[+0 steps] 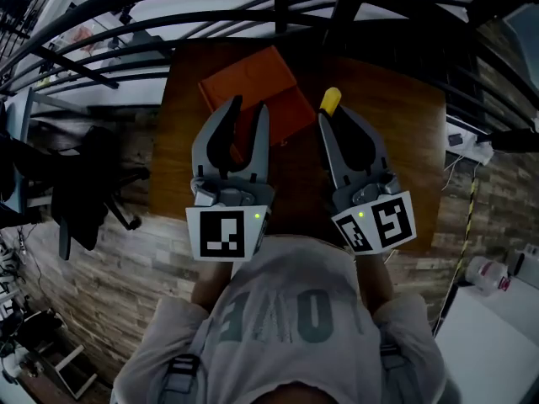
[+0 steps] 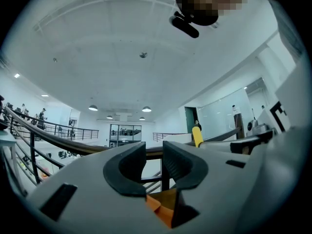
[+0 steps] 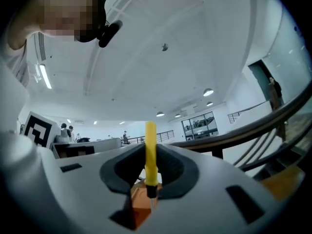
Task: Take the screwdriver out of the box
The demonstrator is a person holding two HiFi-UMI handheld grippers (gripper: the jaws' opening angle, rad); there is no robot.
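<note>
Your right gripper (image 1: 338, 118) clamps screwdriver (image 1: 330, 101), handle up, lifted above box (image 1: 268, 81). Left gripper (image 1: 248, 109) jaws apart, empty, probably ready to steady box.

Flat orange box (image 1: 253, 91) sits toward the far side of the brown wooden table (image 1: 404, 133), left of centre. Left gripper (image 1: 248, 106) is over the box's near edge. Right gripper (image 1: 335, 114) is just right of the box, yellow-handled screwdriver (image 1: 330, 101) between its jaws.

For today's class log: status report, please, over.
Right tool shut on screwdriver. Left tool open, empty, over orange box. Nothing in the way.
</note>
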